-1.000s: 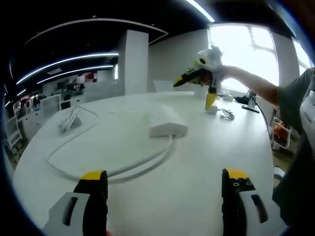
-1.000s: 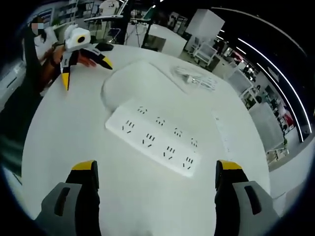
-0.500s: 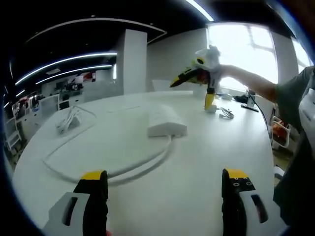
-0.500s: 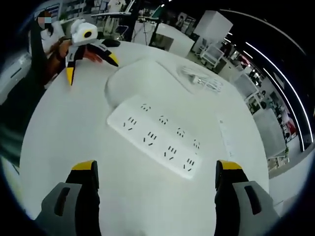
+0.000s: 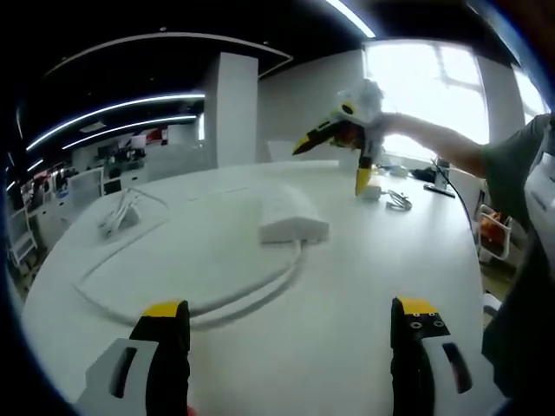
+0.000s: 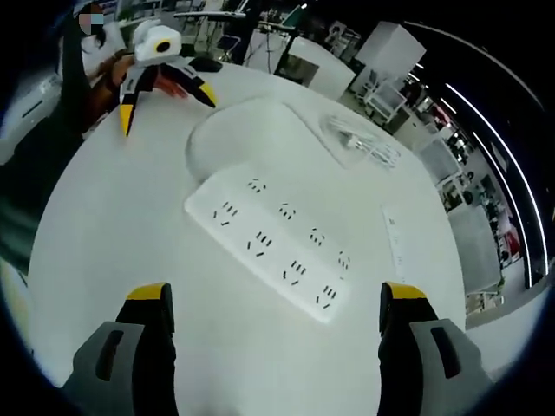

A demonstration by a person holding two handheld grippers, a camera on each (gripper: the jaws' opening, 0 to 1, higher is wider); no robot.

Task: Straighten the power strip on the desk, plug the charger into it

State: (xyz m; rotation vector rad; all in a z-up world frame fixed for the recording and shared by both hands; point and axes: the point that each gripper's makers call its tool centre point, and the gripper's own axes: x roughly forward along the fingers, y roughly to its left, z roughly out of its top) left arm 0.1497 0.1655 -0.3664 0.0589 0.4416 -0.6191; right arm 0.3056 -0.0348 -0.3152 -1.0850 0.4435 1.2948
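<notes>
Power strip: in your right gripper view the white power strip [image 6: 271, 244] lies flat on the white desk [image 6: 113, 217], between and beyond your jaws, its long axis running diagonally from upper left to lower right, sockets facing up.
Strip, other view: in your left gripper view the strip [image 5: 291, 214] sits mid-desk, seen end-on, its long axis pointing away from you.
Cable: its white cable [image 5: 204, 295] curves from the strip's near end and loops left across the desk.
Charger: a small white charger [image 5: 373, 192] rests far right, just below your right gripper's tips.
Left gripper [image 5: 289, 316]: jaws spread wide, holding nothing, low over the desk.
Right gripper [image 6: 276, 316]: jaws spread wide, empty, above the strip.
Far left: a loose bundle of white cable [image 5: 123, 211] lies well apart from the strip.
</notes>
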